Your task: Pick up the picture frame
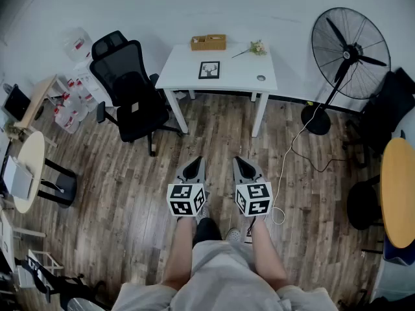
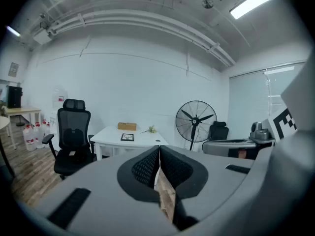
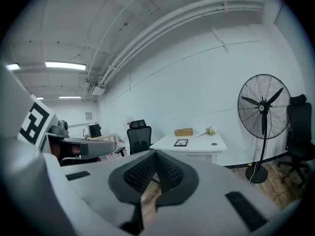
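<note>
A small black picture frame [image 1: 209,70] lies flat on a white table [image 1: 240,76] against the far wall; it also shows as a dark rectangle, the frame [image 2: 127,137] in the left gripper view and the frame [image 3: 181,142] in the right gripper view. My left gripper [image 1: 197,162] and right gripper [image 1: 240,162] hang side by side over the wood floor, well short of the table, both pointing toward it. Both are shut with nothing between the jaws, as the left gripper [image 2: 159,149] and right gripper [image 3: 154,154] views show.
A brown box [image 1: 208,42], a flower sprig [image 1: 254,48] and a small round object [image 1: 260,78] share the table. A black office chair [image 1: 130,92] stands at its left, a pedestal fan [image 1: 343,57] with a cable [image 1: 288,154] at its right. Round tables sit at both room edges.
</note>
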